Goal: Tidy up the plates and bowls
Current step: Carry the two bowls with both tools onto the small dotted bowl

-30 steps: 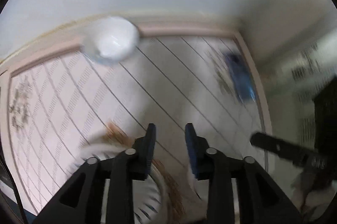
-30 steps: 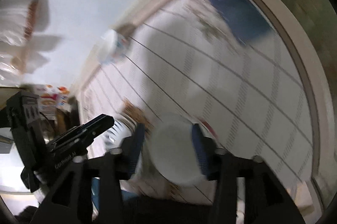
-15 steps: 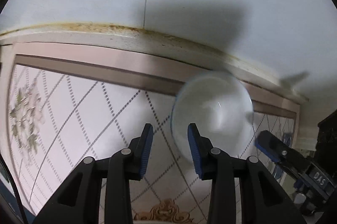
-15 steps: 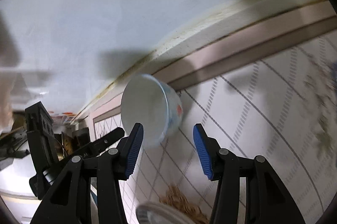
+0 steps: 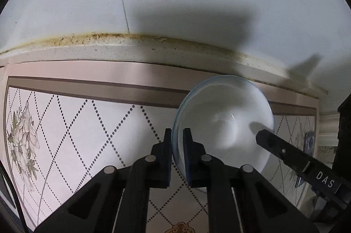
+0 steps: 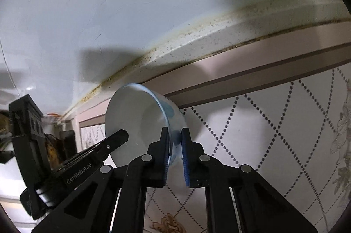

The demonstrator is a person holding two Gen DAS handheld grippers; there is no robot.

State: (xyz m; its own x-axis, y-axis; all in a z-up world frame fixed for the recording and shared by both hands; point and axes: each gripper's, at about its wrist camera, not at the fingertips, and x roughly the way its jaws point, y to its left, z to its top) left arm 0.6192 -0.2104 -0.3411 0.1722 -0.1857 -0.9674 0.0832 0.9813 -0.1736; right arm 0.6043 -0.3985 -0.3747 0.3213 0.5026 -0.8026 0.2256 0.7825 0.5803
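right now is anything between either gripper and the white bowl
No. Both already pinch the white bowl rim: the left gripper and right gripper on opposite sides, and nothing else is near it on the patterned mat.

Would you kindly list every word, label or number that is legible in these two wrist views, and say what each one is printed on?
"DAS": white letters on the black finger of the right gripper, seen in the left wrist view; anything further is cut off.
"GenRobot.AI": pale letters on the black finger of the left gripper, seen in the right wrist view.
The white ceramic bowl shows no readable text; its blue outside marks are blurred.
The patterned table mat carries only ornament.
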